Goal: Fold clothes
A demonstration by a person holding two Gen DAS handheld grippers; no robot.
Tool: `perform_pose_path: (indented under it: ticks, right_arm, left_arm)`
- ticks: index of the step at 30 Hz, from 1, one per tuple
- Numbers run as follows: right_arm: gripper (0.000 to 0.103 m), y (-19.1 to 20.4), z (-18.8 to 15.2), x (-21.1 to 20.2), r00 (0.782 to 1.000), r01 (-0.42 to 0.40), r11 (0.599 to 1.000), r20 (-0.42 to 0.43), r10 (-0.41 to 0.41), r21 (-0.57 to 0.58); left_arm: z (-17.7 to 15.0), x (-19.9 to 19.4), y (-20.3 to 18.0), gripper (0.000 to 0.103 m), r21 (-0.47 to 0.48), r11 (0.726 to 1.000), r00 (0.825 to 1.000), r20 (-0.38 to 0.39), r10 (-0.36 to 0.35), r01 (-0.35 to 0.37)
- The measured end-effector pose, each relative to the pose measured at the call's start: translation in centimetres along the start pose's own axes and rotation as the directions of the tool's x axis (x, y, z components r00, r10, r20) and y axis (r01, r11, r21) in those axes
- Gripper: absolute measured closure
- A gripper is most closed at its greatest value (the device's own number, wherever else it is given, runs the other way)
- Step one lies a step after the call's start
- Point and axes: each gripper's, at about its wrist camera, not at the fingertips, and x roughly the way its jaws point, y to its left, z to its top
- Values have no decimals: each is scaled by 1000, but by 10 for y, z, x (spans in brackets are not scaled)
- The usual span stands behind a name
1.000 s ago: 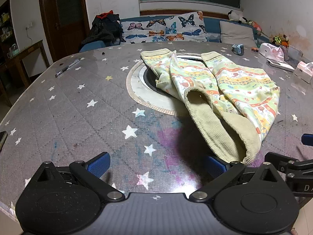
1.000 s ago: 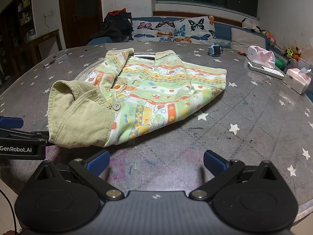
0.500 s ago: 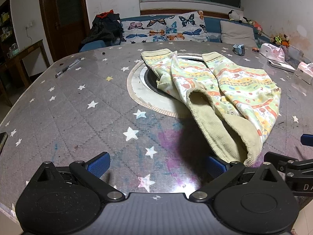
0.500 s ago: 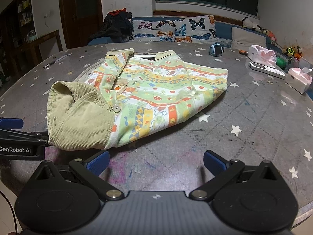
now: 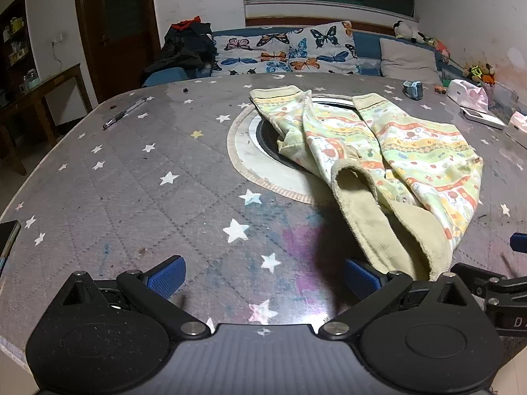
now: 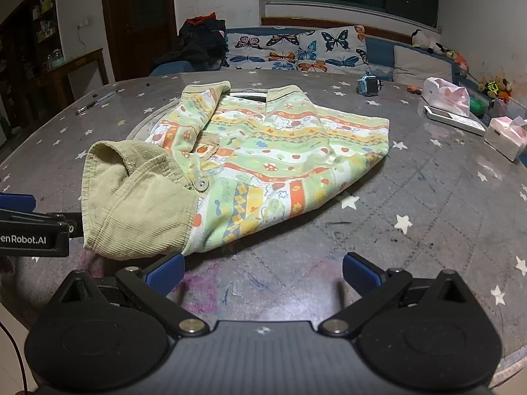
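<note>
A child's patterned jacket point(image 6: 270, 161) with a tan corduroy hood point(image 6: 138, 204) lies on the round table, sleeves toward the far side. The left wrist view shows the same jacket point(image 5: 411, 151) right of centre, its hood point(image 5: 385, 230) nearest. My left gripper point(image 5: 265, 275) is open over bare tablecloth, its right fingertip close to the hood's edge. My right gripper point(image 6: 263, 270) is open too; its left fingertip sits at the jacket's near hem, nothing between the fingers. Each gripper shows at the edge of the other's view.
The star-print tablecloth point(image 5: 131, 197) has a round centre plate point(image 5: 250, 151) partly under the jacket. A pen point(image 5: 125, 117) lies far left, a phone point(image 5: 8, 233) at the left edge. A watch point(image 6: 369, 84), tissue packs point(image 6: 446, 95) and a remote point(image 6: 454, 120) sit at the right.
Both grippers have crept slightly forward toward the jacket; the hood's edge now sits closer to the fingertips. The jacket itself lies as before.
</note>
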Motion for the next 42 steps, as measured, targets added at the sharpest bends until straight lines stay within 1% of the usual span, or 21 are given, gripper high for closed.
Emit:
perform_pose_path:
  ticks: [6,10,17,21,28,31,36,39,40,42]
  right_arm:
    - [0,-1,2,0,1000,-2,1000,4,2,3]
    - [0,-2,5,-1,1000,-3,1000,11,3,-4]
    - [0,-8,17,-1,999,-24,1000,23,24,1]
    - [1,-12,28,2,999,-38,999,28,39,-8]
    - [10,-25,56,22,998,-50,999,25,50,-5]
    - [11,-30,69,34,999,-36,999,20,36,-12]
    - [18,-42,96,62,1000,-15,1000,13,15,-21]
    - [23,-48,111,76,1000,-16,1000,18,17,-16]
    - [24,-48,117,81,1000,-16,1000,22,17,-21]
    - [29,-49,128,90,999,-16,999,29,17,-31]
  left_arm:
    - [4,1,4,0,-6,1000,1000,2,5,-5]
    - [10,1,12,0,-18,1000,1000,13,21,-21]
    - [28,-2,27,0,-24,998,997,57,56,-55]
    - [41,0,26,0,-6,999,995,90,54,-53]
    - [64,14,13,0,42,999,994,110,0,-5]
    - [75,22,7,1,64,998,993,114,-21,14]
    - [96,41,-1,1,76,996,992,113,-62,54]
    - [109,55,-5,4,80,995,991,113,-70,61]
    - [114,60,-6,7,81,995,991,111,-73,64]
    - [122,70,-9,10,87,994,991,107,-81,72]
